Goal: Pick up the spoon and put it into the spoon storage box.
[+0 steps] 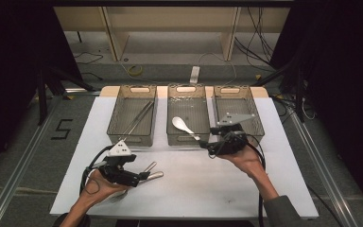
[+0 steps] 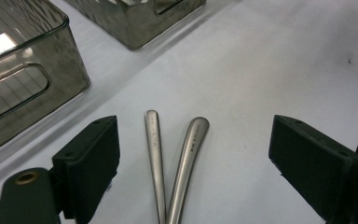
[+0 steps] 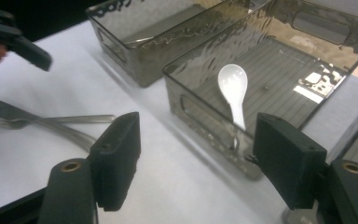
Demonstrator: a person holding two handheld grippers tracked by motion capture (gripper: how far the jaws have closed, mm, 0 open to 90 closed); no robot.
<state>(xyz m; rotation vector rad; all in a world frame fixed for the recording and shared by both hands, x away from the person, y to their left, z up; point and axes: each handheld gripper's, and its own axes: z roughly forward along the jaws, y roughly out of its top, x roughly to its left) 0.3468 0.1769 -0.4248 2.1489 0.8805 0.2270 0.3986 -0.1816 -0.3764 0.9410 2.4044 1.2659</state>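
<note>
Black jaws of the left gripper [image 2: 193, 154] stand apart around two steel handles [image 2: 170, 158] lying on the white table [image 1: 227, 184], while the right gripper [image 3: 196, 161], parted and empty, faces the white spoon [image 3: 233, 88] in the middle basket [image 1: 187, 138].
</note>
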